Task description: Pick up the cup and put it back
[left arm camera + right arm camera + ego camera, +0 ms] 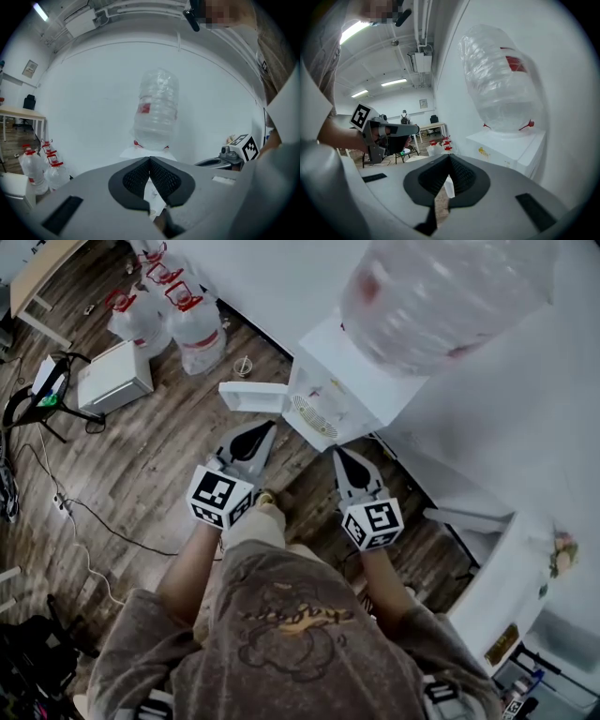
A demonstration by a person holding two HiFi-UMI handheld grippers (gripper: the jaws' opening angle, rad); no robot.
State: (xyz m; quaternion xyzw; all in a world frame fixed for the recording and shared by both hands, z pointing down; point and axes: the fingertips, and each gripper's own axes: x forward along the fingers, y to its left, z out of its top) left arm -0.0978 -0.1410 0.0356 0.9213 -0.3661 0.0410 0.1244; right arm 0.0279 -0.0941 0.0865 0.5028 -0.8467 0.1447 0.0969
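The left gripper (268,427) and the right gripper (338,453) are both clenched on nothing, pointing at a water dispenser (330,360) whose bottle (441,287) is cut off by the head view's top edge. I cannot tell where the cup is. A small white shape (449,186) past the right jaws is mostly hidden.

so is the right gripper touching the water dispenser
Apart. In the right gripper view the right gripper points past the water dispenser, which stands off to its right with open space between them.
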